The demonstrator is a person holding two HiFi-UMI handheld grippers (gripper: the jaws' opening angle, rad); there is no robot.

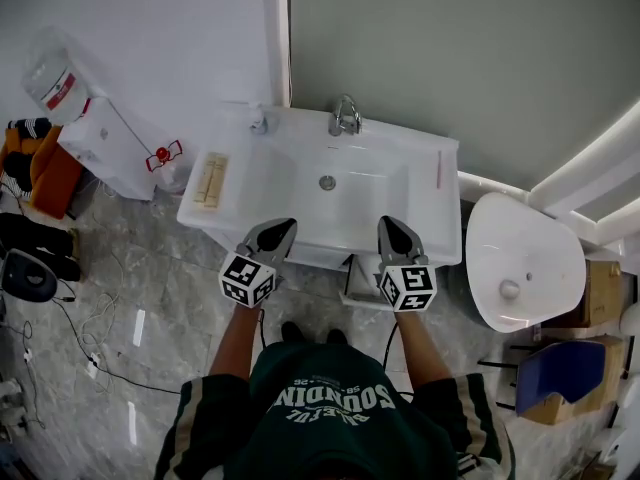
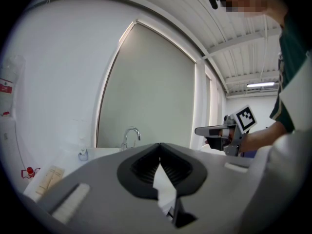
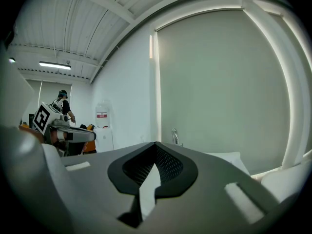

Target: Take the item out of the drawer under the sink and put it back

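Note:
A white sink [image 1: 400, 183] with a chrome tap [image 1: 345, 118] hangs on the wall in front of me. The space under the basin is mostly hidden by it, and I cannot make out a drawer or an item there. My left gripper [image 1: 281, 227] is held level at the sink's front edge, shut with nothing in it [image 2: 160, 146]. The right gripper [image 1: 391, 226] hovers beside it at the same height, also shut and holding nothing [image 3: 155, 145]. Each gripper view shows the other gripper off to the side and the tap [image 2: 130, 133] beyond.
A tan flat pack [image 1: 210, 180] lies on the sink's left ledge. A white toilet [image 1: 520, 258] stands at the right, with a blue bin [image 1: 565, 368] nearer me. A water dispenser [image 1: 100, 133] stands at the left, and cables [image 1: 90, 328] trail on the floor.

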